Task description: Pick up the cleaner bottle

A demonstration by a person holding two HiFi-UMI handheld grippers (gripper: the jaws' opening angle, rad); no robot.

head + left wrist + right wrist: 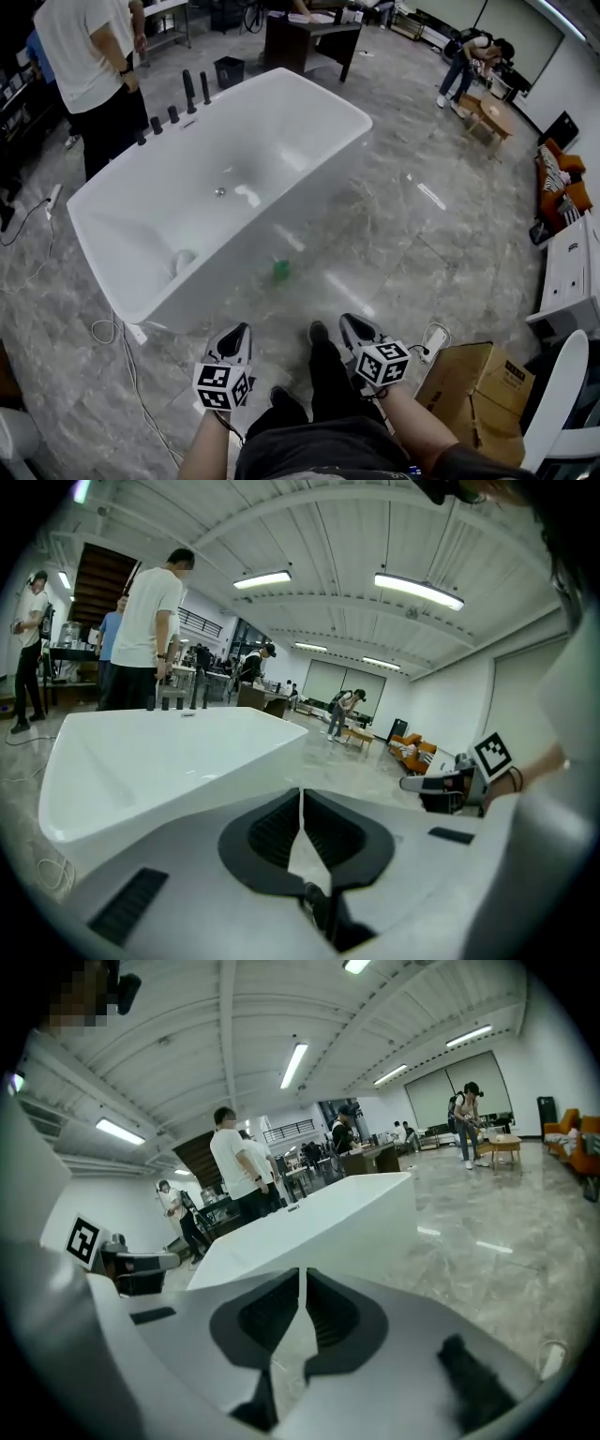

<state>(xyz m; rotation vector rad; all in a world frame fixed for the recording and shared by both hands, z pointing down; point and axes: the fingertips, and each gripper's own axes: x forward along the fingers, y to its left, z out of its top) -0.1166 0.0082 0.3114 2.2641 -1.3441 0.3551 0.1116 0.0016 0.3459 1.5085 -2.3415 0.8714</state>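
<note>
The left tool point(240, 334) and right tool point(351, 324) are hovering with jaws together, empty. At twelve o'clock, the cleaner bottle point(280, 270) is showing as a green blur by the bathtub point(309, 94) wall. It is probably light, slick plastic, so I'm favouring a mid-body grip.

Head view looks steeply down on the bathtub point(291, 141); both gripper views face it from low, close by.

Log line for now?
left gripper shut, empty | right gripper shut, empty | both short of bathtub | green object beside it, untouched
</note>
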